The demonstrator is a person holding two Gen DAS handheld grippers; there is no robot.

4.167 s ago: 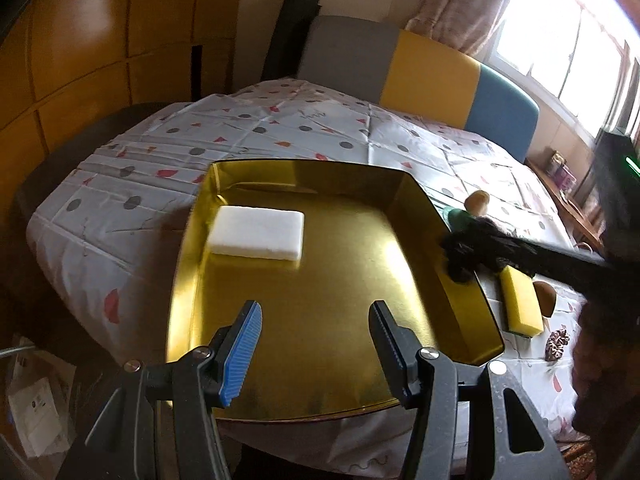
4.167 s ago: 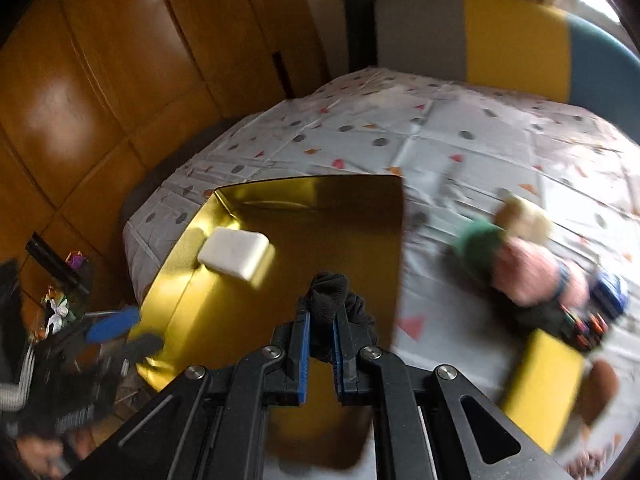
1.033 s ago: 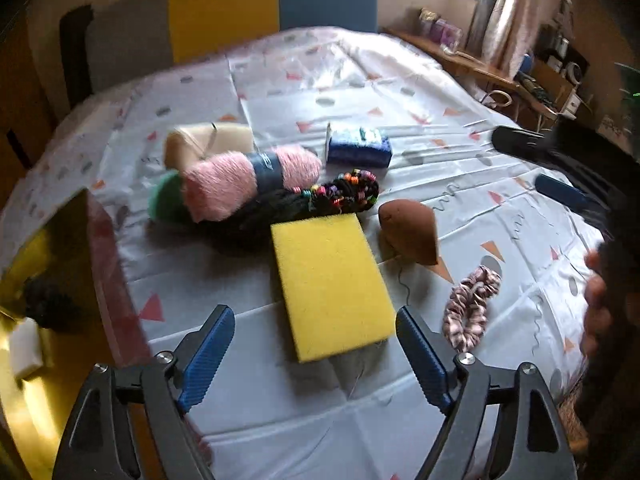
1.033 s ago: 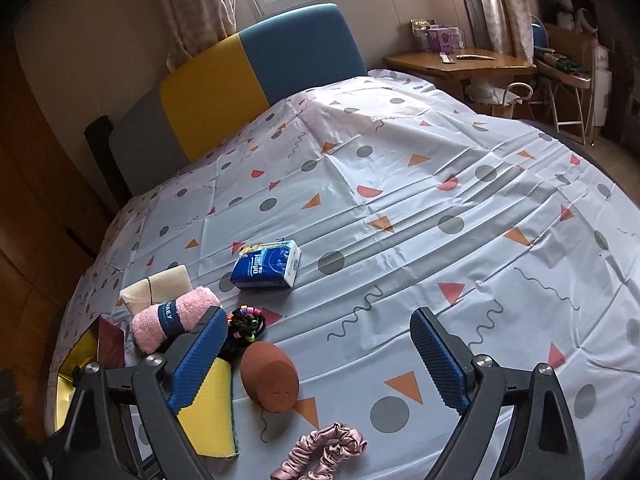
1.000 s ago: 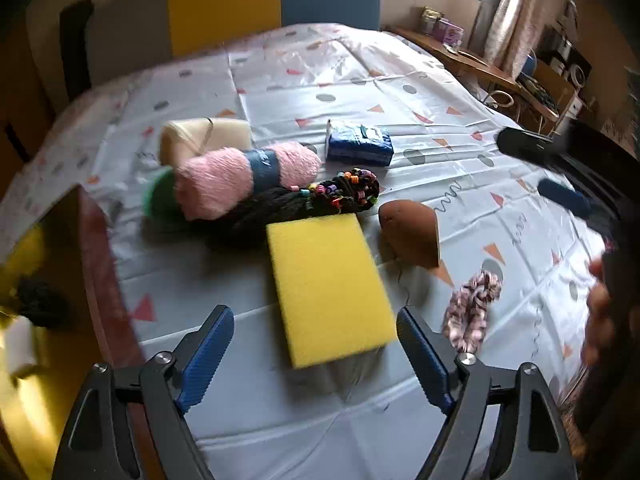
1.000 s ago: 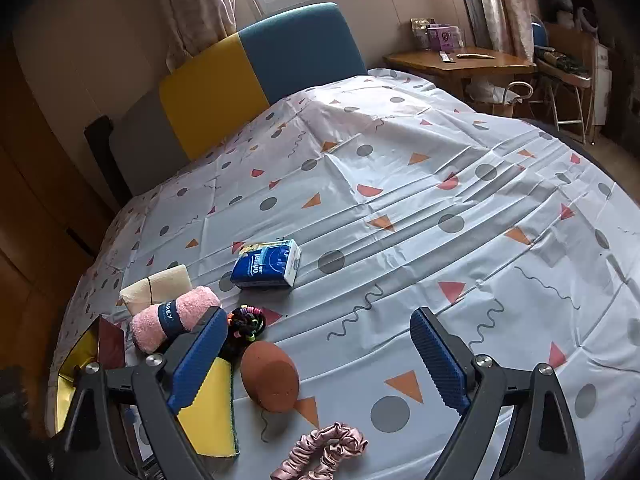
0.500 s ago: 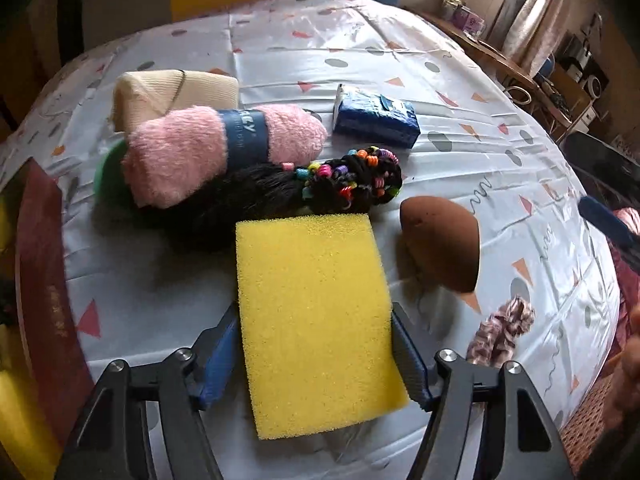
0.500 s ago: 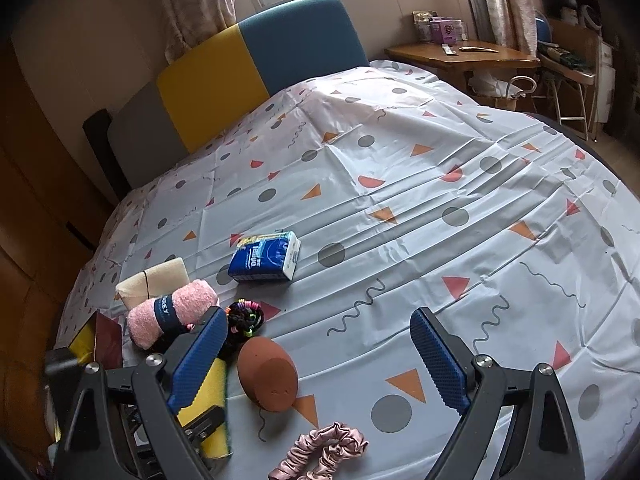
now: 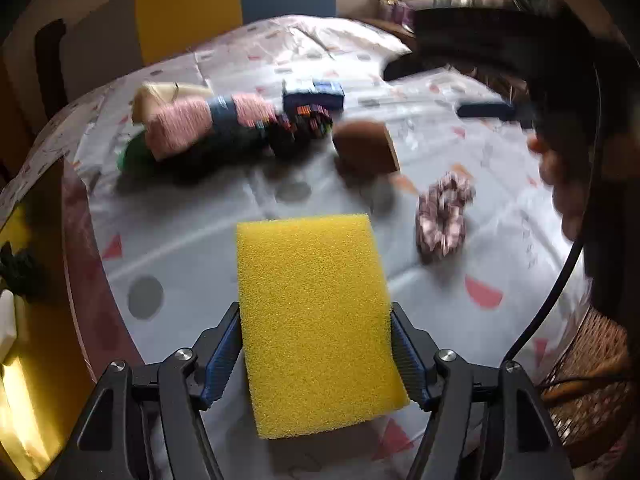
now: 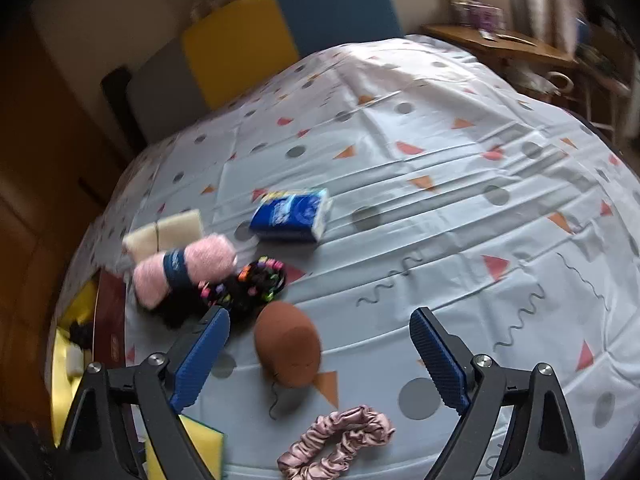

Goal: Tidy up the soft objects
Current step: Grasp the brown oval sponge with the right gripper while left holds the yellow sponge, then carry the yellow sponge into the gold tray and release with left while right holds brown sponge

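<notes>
Left claw (image 9: 316,354) tilted downward, clamping yellow sponge (image 9: 316,320)

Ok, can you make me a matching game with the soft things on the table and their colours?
Things:
1. sponge in the left gripper
2. scrunchie
3. tissue pack
4. egg-shaped pad

Colours:
A. blue
B. brown
C. yellow
D. pink

Pairs: 1-C, 2-D, 3-A, 4-B

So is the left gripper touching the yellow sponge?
Touching. In the left wrist view, the left gripper has both blue pads against the sides of the yellow sponge.
</notes>
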